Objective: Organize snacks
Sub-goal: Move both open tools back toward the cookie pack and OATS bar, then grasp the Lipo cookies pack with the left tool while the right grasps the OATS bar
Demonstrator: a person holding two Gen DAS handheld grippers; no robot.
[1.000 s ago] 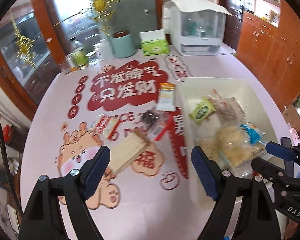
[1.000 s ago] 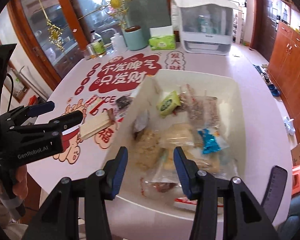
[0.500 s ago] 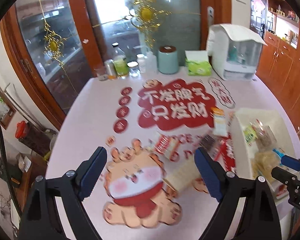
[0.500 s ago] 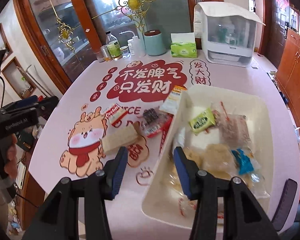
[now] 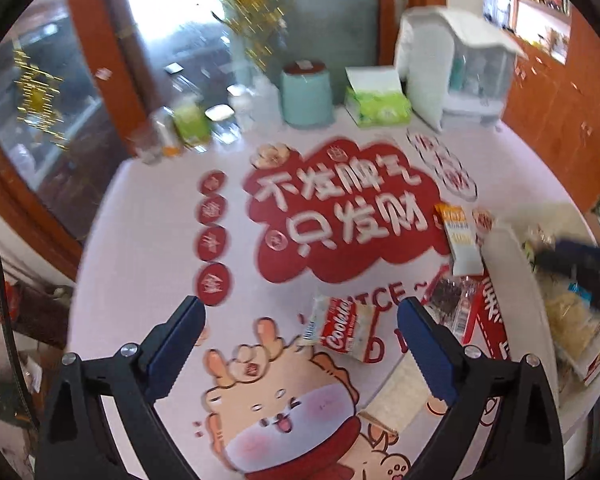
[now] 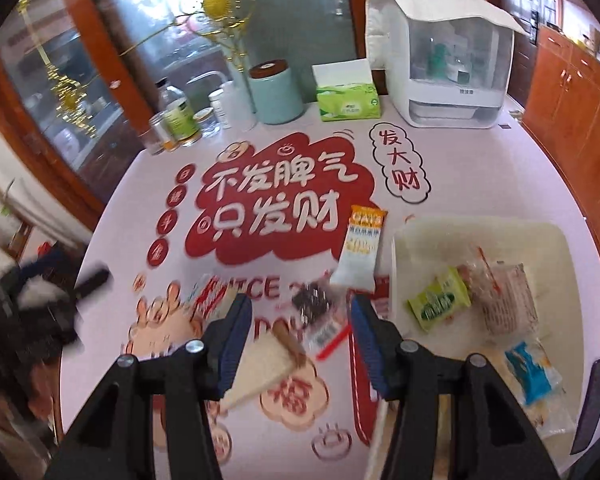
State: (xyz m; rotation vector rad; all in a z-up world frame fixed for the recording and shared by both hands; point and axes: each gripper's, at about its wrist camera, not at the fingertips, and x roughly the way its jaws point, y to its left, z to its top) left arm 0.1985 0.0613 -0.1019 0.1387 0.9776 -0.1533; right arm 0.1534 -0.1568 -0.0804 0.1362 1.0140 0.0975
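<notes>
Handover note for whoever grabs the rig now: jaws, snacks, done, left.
Left gripper: jaws opening wide, nothing held, above the red-and-white Coolala pack.
Right gripper: jaws opening, nothing gripped, over the loose snacks beside the bin.
White bin: already holds the green packet, a blue packet and several clear bags.
Still on the table: Coolala pack, orange-topped oat bar, dark clear packet, pale wafer block.
Left to do: move those four into the bin. Neither gripper has taken one yet.
</notes>
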